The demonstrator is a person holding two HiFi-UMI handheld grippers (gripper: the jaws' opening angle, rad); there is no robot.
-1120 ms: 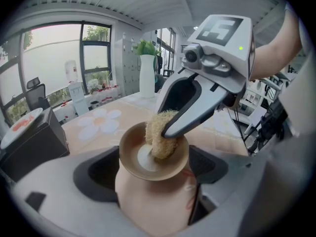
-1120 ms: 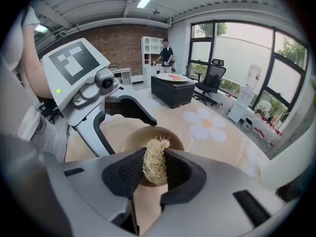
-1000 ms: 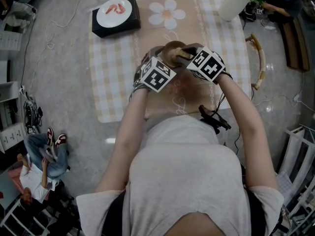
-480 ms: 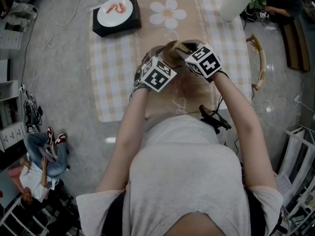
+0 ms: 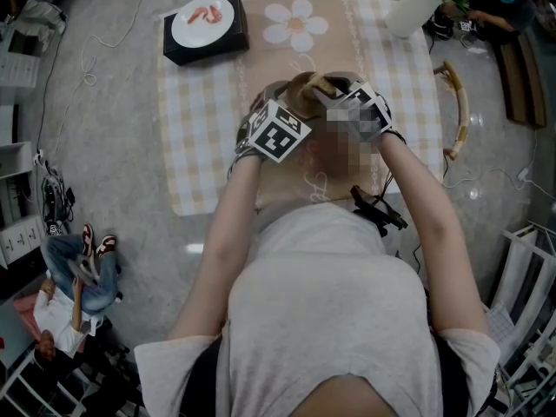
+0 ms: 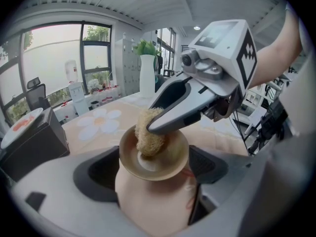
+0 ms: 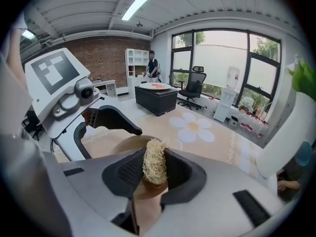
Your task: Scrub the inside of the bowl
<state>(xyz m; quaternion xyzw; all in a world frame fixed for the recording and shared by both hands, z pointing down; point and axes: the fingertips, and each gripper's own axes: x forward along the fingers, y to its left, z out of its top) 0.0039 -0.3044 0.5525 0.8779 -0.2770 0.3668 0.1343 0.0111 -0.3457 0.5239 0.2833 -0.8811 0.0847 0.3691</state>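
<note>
1. The left tongs (image 6: 154, 174) are clamped round the tan bowl (image 6: 154, 157). They hold it tipped up above the surface (image 5: 200, 120), with its open mouth turned toward the other tool.
2. The right tongs (image 7: 155, 171) are closed on a straw-coloured loofah pad (image 7: 154, 163), which is pinched upright between the two dark pads.
3. In the left gripper view the loofah pad (image 6: 149, 132) sits inside the bowl, pressed against the inner wall just above the pale centre. One arm of the right tongs (image 6: 197, 102) reaches in over the rim.
4. Over the last second the right tongs (image 5: 352, 115) have moved a little up and inward toward the bowl (image 5: 300, 89). The left tongs (image 5: 276, 133) and the bowl have hardly shifted.
5. A patch over the right tongs in the head view makes their exact position hard to read, so the size of that shift is probably small rather than certain.
6. I take this as a scrubbing stroke under way: the bowl is kept steady while the pad travels across the inside. The far side of the inner wall likely has yet to be covered.
7. A plate (image 5: 206, 17) on a black box (image 5: 204, 46) stands well apart at the far corner and plays no part.
</note>
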